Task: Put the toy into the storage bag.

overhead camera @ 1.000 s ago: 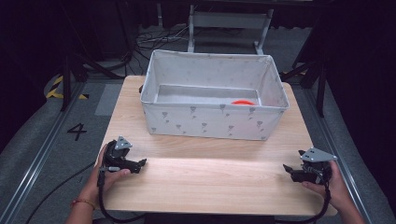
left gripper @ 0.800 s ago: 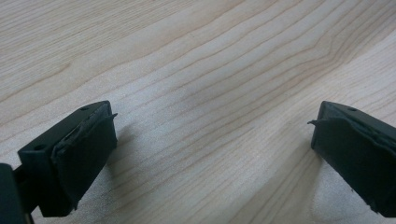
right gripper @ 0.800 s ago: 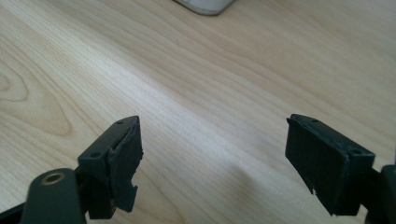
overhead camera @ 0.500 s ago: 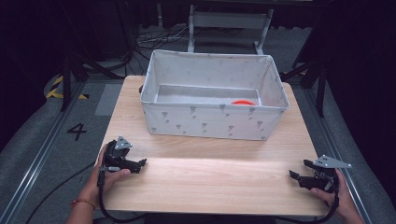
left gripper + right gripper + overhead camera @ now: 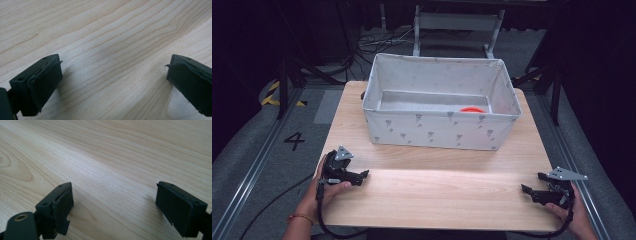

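My left gripper (image 5: 363, 175) rests low over the near left part of the wooden table (image 5: 437, 200), pointing right. Its jaws stand wide apart (image 5: 113, 67) with only bare wood between them. My right gripper (image 5: 532, 183) sits at the near right corner, pointing left, held in a hand. Its jaws (image 5: 115, 192) have just been opening and are wide apart, with nothing between them. A grey fabric bin (image 5: 442, 132) stands at the back of the table. A red object (image 5: 472, 109) lies on its floor at the right, mostly hidden by the front wall.
A broad strip of bare wood runs between the two grippers, in front of the bin. Dark floor with rails, cables and a painted "4" (image 5: 294, 141) surrounds the table. A metal frame (image 5: 457, 25) stands behind the bin.
The right gripper has moved toward the near right corner and sunk closer to the tabletop. The left gripper has stayed put.
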`<state>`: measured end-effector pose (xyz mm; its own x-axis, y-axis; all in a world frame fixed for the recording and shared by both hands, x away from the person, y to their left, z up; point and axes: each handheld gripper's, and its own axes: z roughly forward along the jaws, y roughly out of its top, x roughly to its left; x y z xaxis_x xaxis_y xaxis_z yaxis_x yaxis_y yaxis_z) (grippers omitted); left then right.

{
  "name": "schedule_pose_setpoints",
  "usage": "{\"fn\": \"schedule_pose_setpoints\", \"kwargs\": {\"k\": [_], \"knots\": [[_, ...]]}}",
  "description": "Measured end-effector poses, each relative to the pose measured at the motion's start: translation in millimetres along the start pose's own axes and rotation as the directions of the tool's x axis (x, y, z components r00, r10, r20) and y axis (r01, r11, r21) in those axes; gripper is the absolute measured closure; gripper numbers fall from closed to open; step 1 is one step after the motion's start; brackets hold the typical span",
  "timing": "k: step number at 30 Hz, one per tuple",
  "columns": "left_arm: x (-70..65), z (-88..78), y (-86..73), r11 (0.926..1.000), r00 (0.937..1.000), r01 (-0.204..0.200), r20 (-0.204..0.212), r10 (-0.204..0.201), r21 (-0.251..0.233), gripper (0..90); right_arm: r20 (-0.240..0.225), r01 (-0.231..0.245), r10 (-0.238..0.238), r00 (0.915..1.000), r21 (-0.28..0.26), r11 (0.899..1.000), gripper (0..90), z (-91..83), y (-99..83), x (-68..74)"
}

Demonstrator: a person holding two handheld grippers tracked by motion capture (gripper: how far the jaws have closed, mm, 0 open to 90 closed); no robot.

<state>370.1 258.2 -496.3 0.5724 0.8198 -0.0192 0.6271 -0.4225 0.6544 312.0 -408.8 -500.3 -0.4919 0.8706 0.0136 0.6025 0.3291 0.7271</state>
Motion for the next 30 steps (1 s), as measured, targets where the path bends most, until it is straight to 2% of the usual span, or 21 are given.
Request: {"fn": "schedule_pose_setpoints", "kwargs": {"k": [30], "knots": [[0.5,0.4,0.7,1.0,1.0,0.001,0.002,-0.001,0.004,0.2,0.006,-0.003,0.003,1.0,0.0,1.0,15.0,-0.1,-0.2,0.5]]}}
